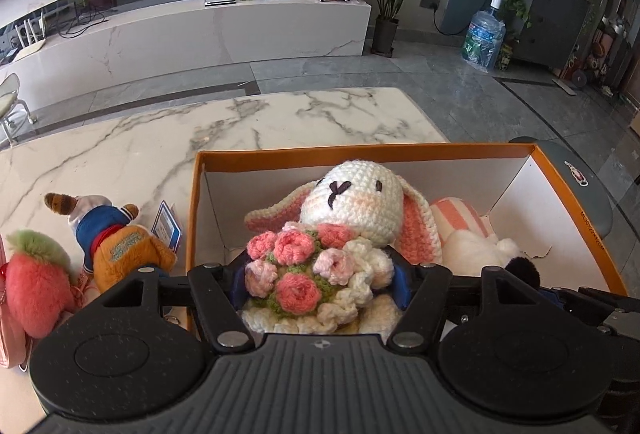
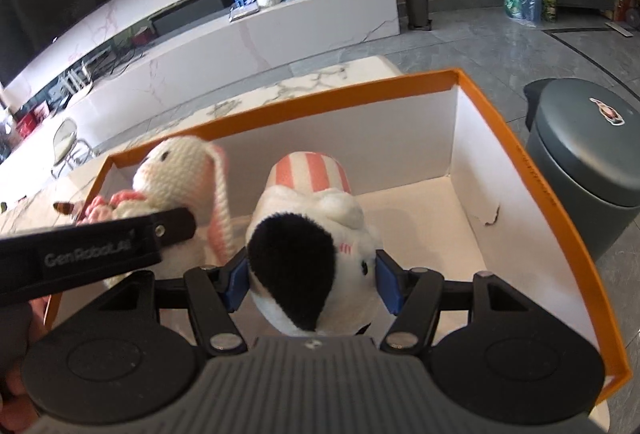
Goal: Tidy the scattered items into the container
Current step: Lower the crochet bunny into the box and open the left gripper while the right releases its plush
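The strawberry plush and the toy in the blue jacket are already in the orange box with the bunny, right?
Not quite. The strawberry plush and the toy in the blue jacket lie on the marble table, left of the orange box, as the left wrist view shows. The bunny is in the box, held by the left gripper.

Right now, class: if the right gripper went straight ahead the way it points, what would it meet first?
The right gripper already grips the black-and-white plush. Beyond the toy, the box's white far wall comes next, though depth is unclear.
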`<action>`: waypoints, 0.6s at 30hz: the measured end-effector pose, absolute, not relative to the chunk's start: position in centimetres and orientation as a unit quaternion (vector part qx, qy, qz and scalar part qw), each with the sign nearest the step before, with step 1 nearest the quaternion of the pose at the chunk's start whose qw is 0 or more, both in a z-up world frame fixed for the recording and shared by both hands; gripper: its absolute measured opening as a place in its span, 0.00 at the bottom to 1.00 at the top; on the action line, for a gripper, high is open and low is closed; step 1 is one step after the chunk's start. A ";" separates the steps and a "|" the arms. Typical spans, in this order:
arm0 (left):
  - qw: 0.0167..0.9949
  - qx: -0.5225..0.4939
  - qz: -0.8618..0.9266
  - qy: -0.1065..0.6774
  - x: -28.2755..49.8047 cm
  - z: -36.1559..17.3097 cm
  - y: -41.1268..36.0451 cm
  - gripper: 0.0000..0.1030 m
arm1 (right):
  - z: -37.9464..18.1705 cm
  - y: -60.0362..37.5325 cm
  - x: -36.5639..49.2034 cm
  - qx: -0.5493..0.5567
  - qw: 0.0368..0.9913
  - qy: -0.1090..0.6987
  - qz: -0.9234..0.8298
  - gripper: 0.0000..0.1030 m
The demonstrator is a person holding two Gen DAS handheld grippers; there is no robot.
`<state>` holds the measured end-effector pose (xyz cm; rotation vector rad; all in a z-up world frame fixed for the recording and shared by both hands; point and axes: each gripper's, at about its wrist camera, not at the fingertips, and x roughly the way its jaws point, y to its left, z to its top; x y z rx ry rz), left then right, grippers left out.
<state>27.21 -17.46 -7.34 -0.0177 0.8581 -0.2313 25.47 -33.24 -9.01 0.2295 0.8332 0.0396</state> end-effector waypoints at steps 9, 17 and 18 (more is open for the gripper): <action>0.903 0.014 -0.108 0.415 27.1 -7.5 -17.8 0.77 | -8.3 -31.7 25.9 0.051 0.911 0.408 0.044 0.63; 0.899 -0.010 -0.119 0.421 26.8 -6.8 -17.0 0.85 | -7.9 -30.9 26.5 0.024 0.907 0.418 0.049 0.63; 0.899 -0.011 -0.117 0.422 26.7 -6.7 -17.0 0.86 | -7.9 -30.9 26.5 0.022 0.906 0.419 0.049 0.63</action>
